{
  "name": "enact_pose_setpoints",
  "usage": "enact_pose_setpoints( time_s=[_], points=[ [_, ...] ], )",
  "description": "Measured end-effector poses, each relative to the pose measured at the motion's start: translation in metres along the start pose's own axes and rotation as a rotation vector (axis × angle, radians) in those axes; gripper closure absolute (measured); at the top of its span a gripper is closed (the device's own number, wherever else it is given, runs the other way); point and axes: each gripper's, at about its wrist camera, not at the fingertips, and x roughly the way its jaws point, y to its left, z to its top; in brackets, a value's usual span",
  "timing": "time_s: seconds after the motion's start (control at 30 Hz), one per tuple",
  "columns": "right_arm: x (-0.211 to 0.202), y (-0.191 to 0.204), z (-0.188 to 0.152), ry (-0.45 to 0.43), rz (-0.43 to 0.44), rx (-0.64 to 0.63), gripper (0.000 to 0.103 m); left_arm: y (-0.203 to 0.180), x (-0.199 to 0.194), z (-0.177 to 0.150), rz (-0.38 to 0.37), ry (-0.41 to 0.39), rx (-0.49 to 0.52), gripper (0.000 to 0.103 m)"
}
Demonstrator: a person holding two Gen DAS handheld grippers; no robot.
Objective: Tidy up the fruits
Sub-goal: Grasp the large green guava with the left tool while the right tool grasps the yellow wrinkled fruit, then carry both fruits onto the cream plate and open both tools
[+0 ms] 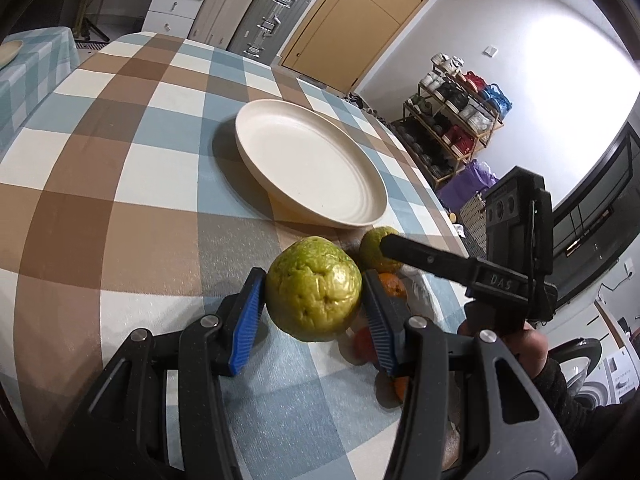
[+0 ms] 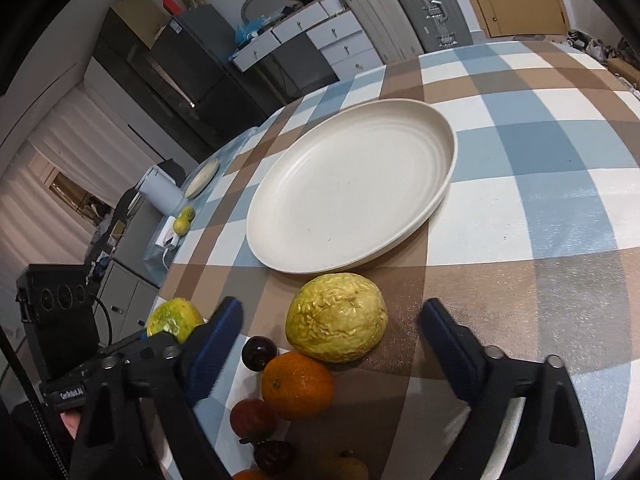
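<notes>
My left gripper [image 1: 313, 309] is shut on a wrinkled green guava [image 1: 313, 294], held just above the checked tablecloth, short of the empty cream plate [image 1: 256, 160]. The held guava also shows in the right wrist view [image 2: 174, 318]. My right gripper [image 2: 332, 344] is open, its fingers on either side of a yellow wrinkled guava [image 2: 337, 317] that lies on the cloth near the plate [image 2: 444, 184]. In front of it lie an orange [image 2: 297, 385], a dark plum [image 2: 259, 352] and a red fruit [image 2: 252, 416]. My right gripper also shows in the left wrist view [image 1: 390, 242].
More fruit [image 2: 272, 454] lies at the table's near edge. The table edge [image 2: 192, 248] drops off at the left. A side table with a small plate [image 2: 203, 178] and two citrus fruits [image 2: 183, 220] stands beyond. Suitcases [image 2: 428, 8] and drawers stand against the far wall.
</notes>
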Motion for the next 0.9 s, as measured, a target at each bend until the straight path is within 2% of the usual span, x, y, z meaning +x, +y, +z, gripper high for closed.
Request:
enact_pose_setpoints(
  time_s=[0.07,0.17,0.23,0.27,0.43,0.63,0.9],
  points=[
    [0.001,0.001,0.0,0.003,0.003,-0.004,0.019,-0.001,0.0,0.003,0.006,-0.002,0.005,0.057],
    [0.001,-0.001,0.001,0.009,0.013,0.002,0.03,-0.005,0.0,0.006,0.015,-0.006,0.017,0.057],
    [0.002,-0.002,0.0,0.017,0.009,0.008,0.04,-0.008,0.0,0.008,0.021,-0.006,0.022,0.057],
    [0.002,-0.004,0.0,0.019,0.005,0.012,0.049,-0.009,0.0,0.009,0.024,-0.006,0.026,0.057],
    [-0.004,-0.005,-0.003,0.007,0.013,0.008,0.05,-0.017,0.003,0.014,0.037,-0.002,0.041,0.057],
    [-0.027,-0.013,-0.003,-0.07,0.047,0.015,0.05,-0.029,0.01,0.026,0.048,-0.002,0.076,0.057],
    [-0.055,-0.013,0.026,-0.145,0.059,-0.021,0.05,-0.041,0.021,0.065,0.06,-0.037,0.111,0.057]
  ],
)
